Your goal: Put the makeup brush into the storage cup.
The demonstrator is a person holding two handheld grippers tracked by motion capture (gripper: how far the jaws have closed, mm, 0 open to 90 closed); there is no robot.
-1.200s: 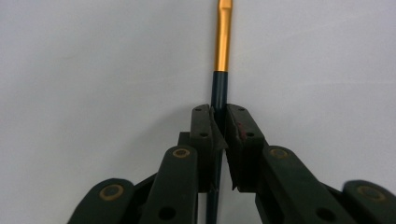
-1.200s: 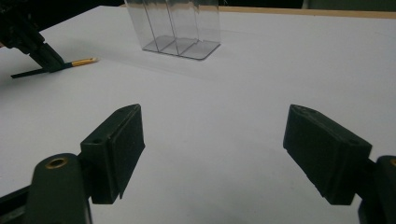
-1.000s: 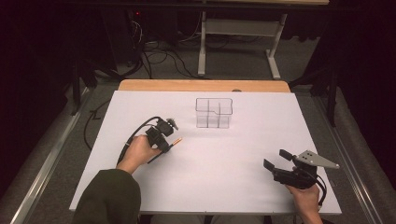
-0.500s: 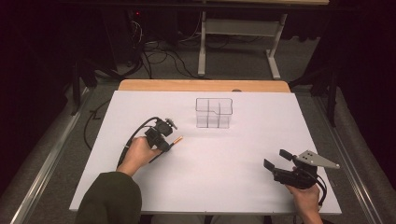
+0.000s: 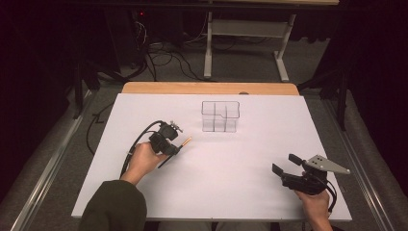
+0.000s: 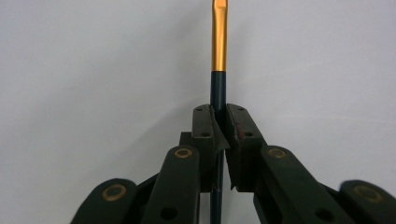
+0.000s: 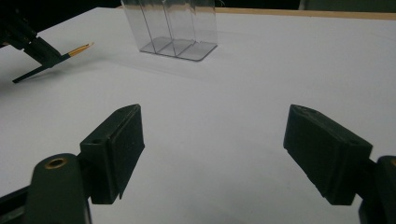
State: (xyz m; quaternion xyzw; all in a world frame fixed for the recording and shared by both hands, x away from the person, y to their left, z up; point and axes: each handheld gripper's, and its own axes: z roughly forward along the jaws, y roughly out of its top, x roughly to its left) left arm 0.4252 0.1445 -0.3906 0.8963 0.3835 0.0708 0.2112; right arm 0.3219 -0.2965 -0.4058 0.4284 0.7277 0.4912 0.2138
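Note:
My left gripper (image 5: 174, 147) is at the table's left-middle, shut on a thin pen-like stick with a dark shaft and a gold tip (image 5: 185, 141). In the left gripper view the pads (image 6: 205, 122) pinch the dark shaft, and the stick's gold end (image 6: 219, 32) points away over the white table. The stick (image 7: 77, 50) also shows at far left in the right gripper view. A clear plastic organizer with several compartments (image 5: 220, 116) stands beyond it, toward the back middle. My right gripper (image 5: 284, 164) rests at the front right, open, with nothing between its jaws.
The white table top (image 5: 240, 159) has a wooden strip (image 5: 207, 88) along its far edge. Cables and a metal stand's legs (image 5: 245, 53) lie on the dark floor behind. A black cable (image 5: 132, 149) trails from the left gripper.
The left gripper with the stick has shifted slightly toward the clear organizer. The right gripper has stayed where it was.

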